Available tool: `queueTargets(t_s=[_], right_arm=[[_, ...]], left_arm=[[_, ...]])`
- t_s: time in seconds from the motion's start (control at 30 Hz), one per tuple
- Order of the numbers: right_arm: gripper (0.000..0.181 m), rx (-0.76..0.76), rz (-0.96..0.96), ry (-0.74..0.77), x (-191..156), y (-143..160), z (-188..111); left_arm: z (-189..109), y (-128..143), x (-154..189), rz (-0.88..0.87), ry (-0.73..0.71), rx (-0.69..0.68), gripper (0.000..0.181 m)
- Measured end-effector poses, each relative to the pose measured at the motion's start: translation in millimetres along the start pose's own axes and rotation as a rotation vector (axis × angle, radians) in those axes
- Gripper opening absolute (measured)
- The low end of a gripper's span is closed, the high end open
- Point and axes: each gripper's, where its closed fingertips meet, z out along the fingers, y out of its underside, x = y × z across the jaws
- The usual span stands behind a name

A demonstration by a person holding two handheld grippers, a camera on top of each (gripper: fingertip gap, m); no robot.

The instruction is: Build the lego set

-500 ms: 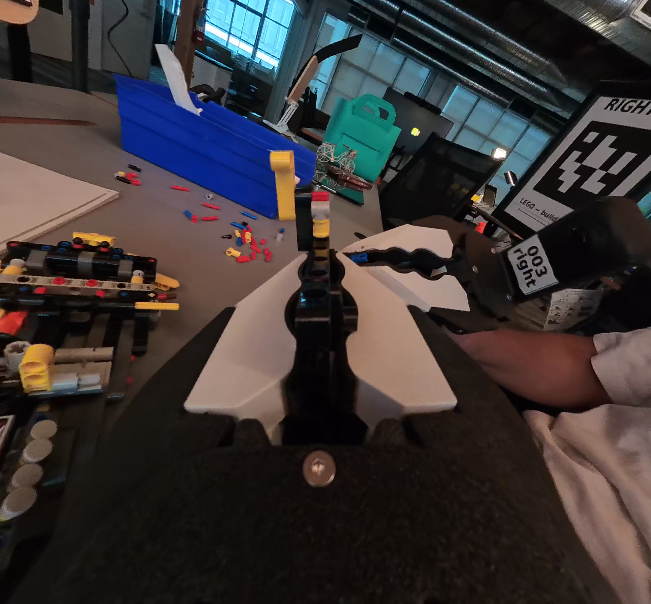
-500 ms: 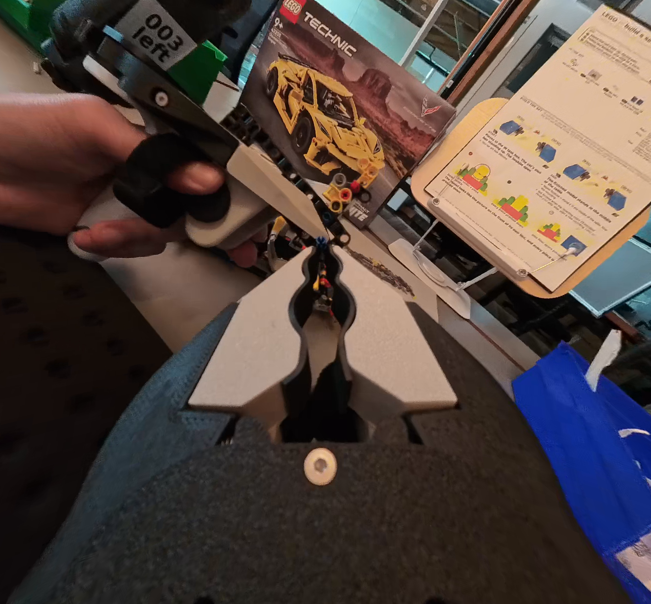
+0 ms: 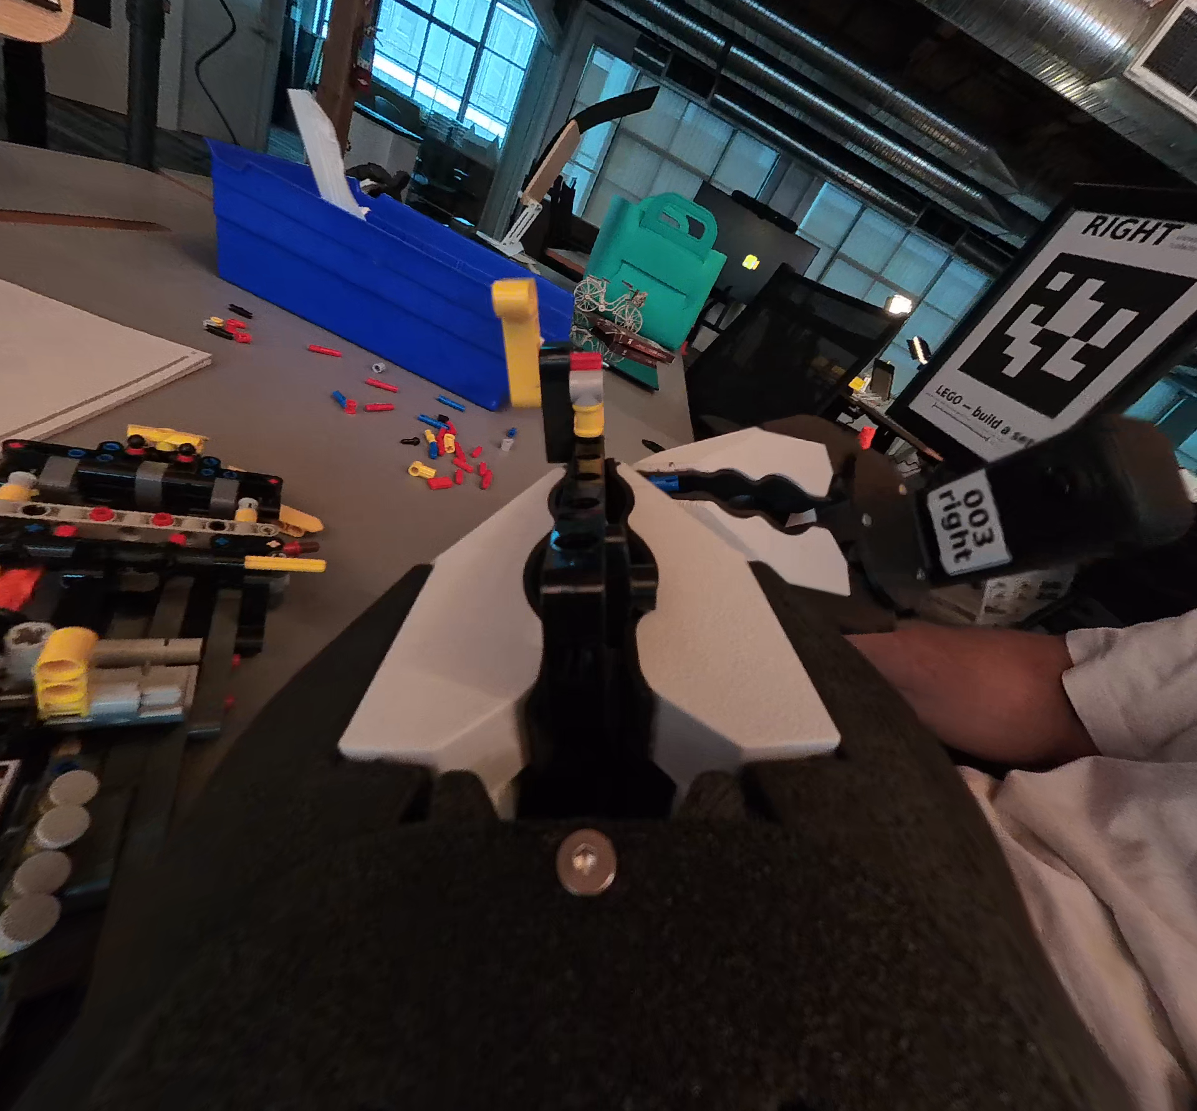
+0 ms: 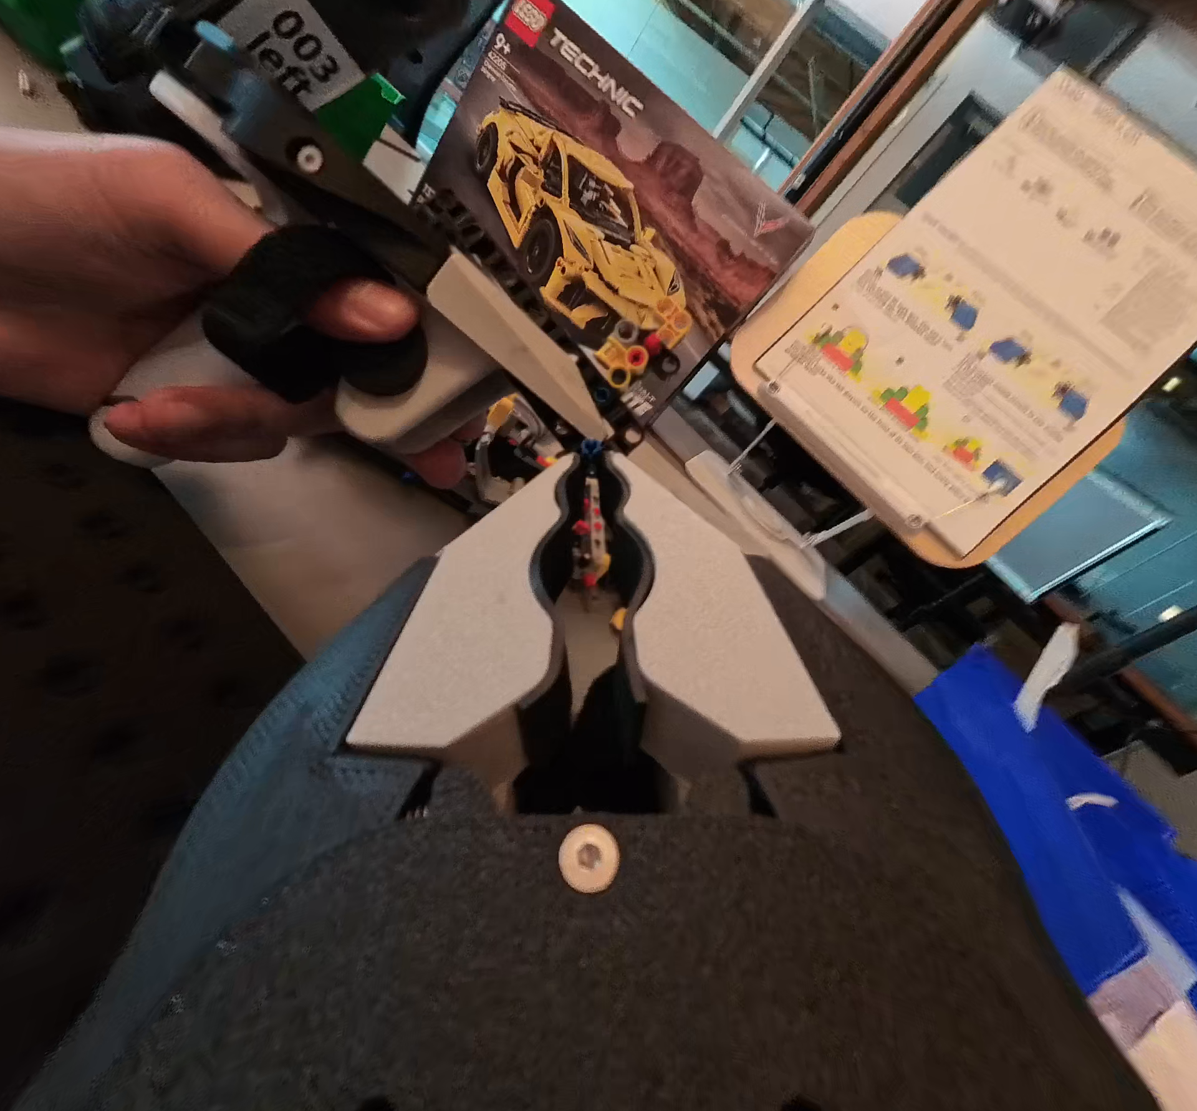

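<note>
I see a grey table (image 3: 194, 277) with loose pins (image 3: 447, 451), blue bin (image 3: 363, 283), industrial windows behind; my left gripper (image 3: 586, 471) clamps the black lego piece (image 3: 583, 536), right gripper (image 4: 588, 464) pinches a blue pin (image 4: 588, 448), barely moved since before

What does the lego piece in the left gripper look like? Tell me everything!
The lego piece is a small plastic assembly: a black beam with round holes, then yellow, grey and red bits on top, and a yellow beam sticking up beside them. It stands upright above the table, pinched between the left gripper's white fingers.
</note>
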Motion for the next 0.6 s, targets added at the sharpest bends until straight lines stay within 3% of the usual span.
queueTargets(t_s=[0.1,0.6], right_arm=[[0.004,0.035,-0.116,0.022,-0.5,-3.0,0.3],[0.004,0.045,0.024,-0.047,-0.7,-1.7,2.4]], left_arm=[[-1.1,-1.1,0.1,-0.041,0.023,0.01,0.009],[-2.3,-2.1,-0.5,-0.095,0.042,0.02,0.009]])
